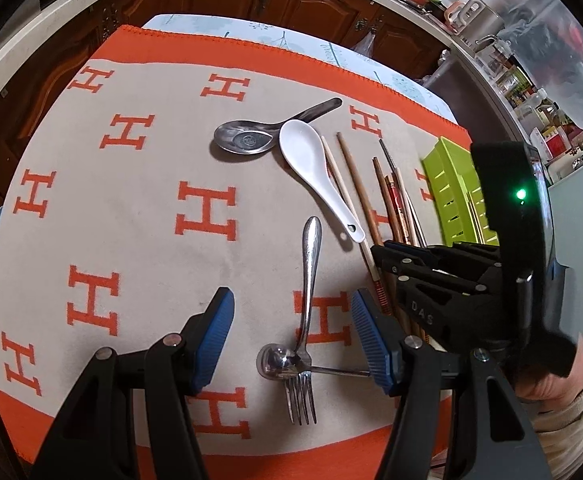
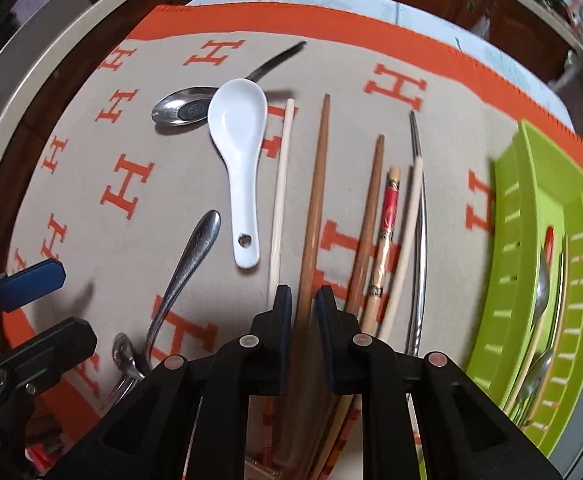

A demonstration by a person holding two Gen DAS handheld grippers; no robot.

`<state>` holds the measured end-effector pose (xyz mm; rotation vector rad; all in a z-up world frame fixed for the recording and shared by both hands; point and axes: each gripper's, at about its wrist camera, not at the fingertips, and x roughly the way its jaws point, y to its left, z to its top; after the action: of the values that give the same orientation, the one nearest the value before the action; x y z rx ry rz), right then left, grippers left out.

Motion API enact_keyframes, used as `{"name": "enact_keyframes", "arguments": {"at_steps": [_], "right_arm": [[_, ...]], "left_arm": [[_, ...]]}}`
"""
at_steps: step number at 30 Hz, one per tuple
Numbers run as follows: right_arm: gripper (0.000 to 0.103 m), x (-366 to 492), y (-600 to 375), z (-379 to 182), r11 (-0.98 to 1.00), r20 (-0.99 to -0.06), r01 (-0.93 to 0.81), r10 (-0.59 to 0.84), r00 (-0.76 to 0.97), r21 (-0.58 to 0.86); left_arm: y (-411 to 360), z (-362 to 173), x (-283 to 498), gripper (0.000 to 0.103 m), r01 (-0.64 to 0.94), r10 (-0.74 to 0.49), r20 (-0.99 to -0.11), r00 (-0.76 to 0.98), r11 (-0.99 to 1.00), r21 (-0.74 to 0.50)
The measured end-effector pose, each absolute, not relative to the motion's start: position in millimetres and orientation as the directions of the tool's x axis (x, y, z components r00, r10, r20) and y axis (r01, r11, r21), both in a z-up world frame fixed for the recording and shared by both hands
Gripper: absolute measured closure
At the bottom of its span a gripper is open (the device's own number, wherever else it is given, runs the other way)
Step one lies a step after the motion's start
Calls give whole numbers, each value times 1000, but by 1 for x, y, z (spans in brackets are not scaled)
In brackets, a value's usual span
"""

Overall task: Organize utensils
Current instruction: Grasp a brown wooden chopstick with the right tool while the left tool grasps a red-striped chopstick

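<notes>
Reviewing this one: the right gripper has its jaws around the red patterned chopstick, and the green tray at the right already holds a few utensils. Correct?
Not quite. In the right wrist view the right gripper has its jaws around the plain brown chopstick; the red patterned chopstick lies free beside it. The green tray does hold utensils.

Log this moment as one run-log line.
task: organize utensils | right gripper: shut on brown chopstick | left gripper: open above fork | green tray: already holds utensils
</notes>
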<state>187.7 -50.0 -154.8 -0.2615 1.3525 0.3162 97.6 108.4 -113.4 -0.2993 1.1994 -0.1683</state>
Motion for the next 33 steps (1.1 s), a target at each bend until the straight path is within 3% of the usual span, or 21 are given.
{"name": "enact_keyframes", "arguments": {"at_steps": [3,13,16,21,33], "right_arm": [[96,188,-50,-156,935,-977,-354,97,192,23],[97,181,-111,-143,928,-917,-155,363,165,339],[97,171,-135,-129,911,-890,-116,412,198,396],[97,160,-165,-107,891,-850,-75,451,273,448],[97,128,-233,-80,850,-788,-34,502,358,526]], "left_arm": [[103,-112,100,44,-18,-290,-889,355,949,-316],[75,-119,116,44,9,-337,-893,298,937,-350],[63,-124,124,54,1,-351,-897,270,931,-364],[44,-138,138,66,-33,-363,-908,212,925,-378],[1,-163,144,67,-39,-252,-958,136,965,-260]]}}
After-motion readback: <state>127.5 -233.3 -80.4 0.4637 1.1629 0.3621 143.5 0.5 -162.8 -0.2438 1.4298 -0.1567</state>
